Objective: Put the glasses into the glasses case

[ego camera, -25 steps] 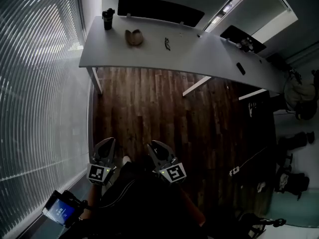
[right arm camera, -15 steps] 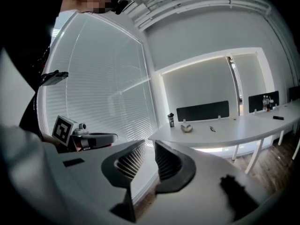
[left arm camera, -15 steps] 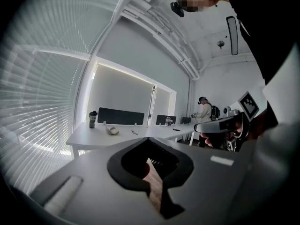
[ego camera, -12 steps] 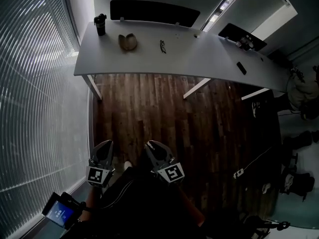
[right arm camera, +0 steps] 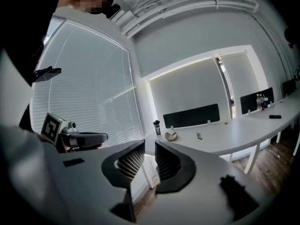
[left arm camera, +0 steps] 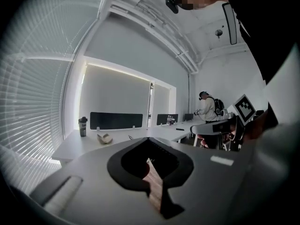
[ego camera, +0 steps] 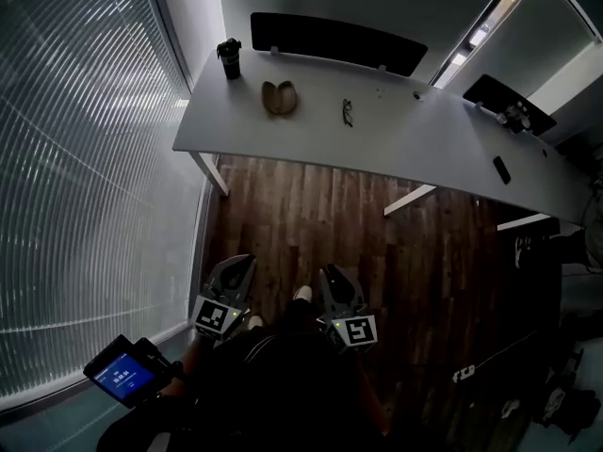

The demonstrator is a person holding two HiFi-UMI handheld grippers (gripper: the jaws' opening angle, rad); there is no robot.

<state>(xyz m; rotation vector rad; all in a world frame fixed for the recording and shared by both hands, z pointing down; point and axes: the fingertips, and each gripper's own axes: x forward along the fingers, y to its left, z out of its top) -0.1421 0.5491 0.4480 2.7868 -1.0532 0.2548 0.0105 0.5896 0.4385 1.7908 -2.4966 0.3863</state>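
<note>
We're standing on the wood floor (ego camera: 311,215), well apart from the worktop (ego camera: 415,149). The glasses (ego camera: 347,112) are lying out on the worktop, roughly midway between its front and back edges and not in the case. The glasses case (ego camera: 279,97) sits open toward the worktop's left end, near the glasses but not touching them. A dark bottle (ego camera: 229,59) stands at the back-left corner. The left gripper (ego camera: 236,269) has its jaws closed tip to tip on nothing. The right gripper (ego camera: 332,281) has its jaws a little apart and is empty too.

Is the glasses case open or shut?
Open: the case lies with both halves spread on the table, glasses outside it.
</note>
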